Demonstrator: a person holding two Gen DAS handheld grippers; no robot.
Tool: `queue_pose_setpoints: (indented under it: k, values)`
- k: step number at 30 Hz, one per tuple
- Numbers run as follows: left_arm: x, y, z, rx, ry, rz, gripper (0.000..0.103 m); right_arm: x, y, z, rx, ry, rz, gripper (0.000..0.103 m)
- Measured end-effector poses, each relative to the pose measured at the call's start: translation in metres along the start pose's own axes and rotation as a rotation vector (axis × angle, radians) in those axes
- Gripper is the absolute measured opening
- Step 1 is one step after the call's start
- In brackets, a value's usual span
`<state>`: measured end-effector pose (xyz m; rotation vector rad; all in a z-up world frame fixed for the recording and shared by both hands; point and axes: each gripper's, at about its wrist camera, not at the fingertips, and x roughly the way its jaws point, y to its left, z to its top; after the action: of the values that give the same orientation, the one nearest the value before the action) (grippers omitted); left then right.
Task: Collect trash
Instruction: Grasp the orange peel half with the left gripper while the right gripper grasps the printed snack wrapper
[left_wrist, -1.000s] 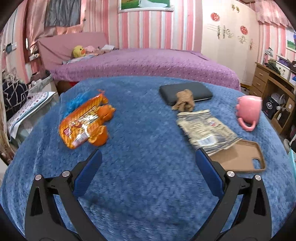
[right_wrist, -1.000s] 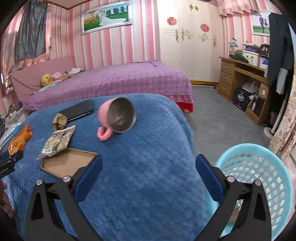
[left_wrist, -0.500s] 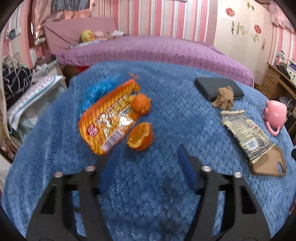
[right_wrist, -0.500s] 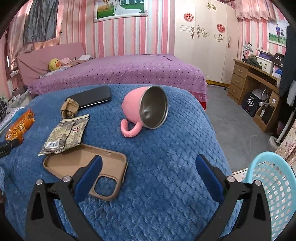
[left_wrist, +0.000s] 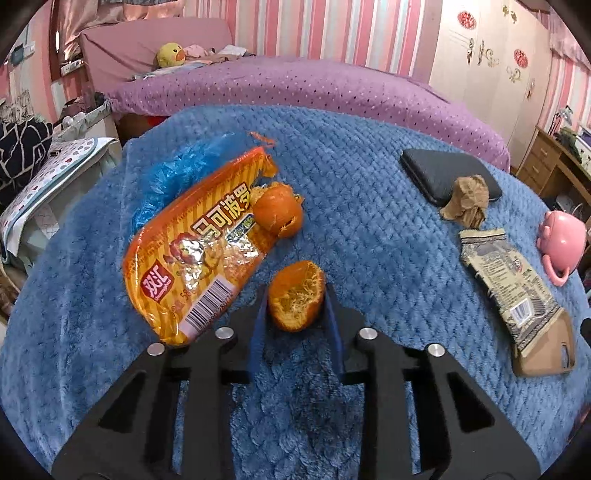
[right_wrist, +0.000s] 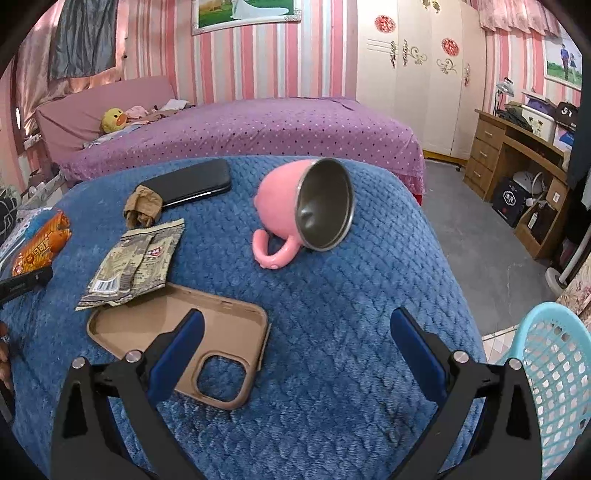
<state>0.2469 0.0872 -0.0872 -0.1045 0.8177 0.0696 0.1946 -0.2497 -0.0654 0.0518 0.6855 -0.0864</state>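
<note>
Blue blanket (left_wrist: 369, 206) covering table, carrying everything. Turquoise basket (right_wrist: 554, 373) standing on floor beside table, right of right gripper (right_wrist: 295, 339), whose jaws are gaping wide over blanket, gripping nothing. Orange wrapper (left_wrist: 199, 251) lying just left of left gripper (left_wrist: 295, 299), jaws pinching orange peel (left_wrist: 295, 297) on both sides.

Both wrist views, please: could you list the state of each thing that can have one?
left gripper: shut on the orange peel half
right gripper: open, holding nothing
second peel: loose beside the orange wrapper
orange wrapper: torn open, lying flat
grey wrapper: opened, flat, overlapping the phone case
phone case: empty, inside facing up
pink mug: tipped on its side
paper wad: crumpled
</note>
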Motion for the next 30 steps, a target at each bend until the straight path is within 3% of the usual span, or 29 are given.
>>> queue_pose_setpoints:
  k: [8, 14, 21, 26, 30]
  values:
    - [-0.033, -0.011, -0.009, 0.038, -0.046, -0.002, 0.025, -0.003, 0.035, 0.008, -0.042, -0.018, 0.074, 0.098]
    - [-0.039, 0.003, -0.007, 0.022, -0.057, 0.019, 0.025, 0.014, 0.094, 0.031, -0.178, -0.032, 0.098, 0.098]
    - [-0.031, 0.028, 0.001, -0.016, -0.04, 0.057, 0.025, 0.062, 0.127, 0.044, -0.248, 0.09, 0.114, 0.096]
    - [-0.034, 0.033, 0.004, -0.015, -0.048, 0.051, 0.025, 0.084, 0.125, 0.048, -0.204, 0.173, 0.149, 0.088]
    - [-0.036, 0.035, 0.005, -0.027, -0.049, 0.034, 0.025, 0.091, 0.123, 0.046, -0.144, 0.211, 0.224, 0.072]
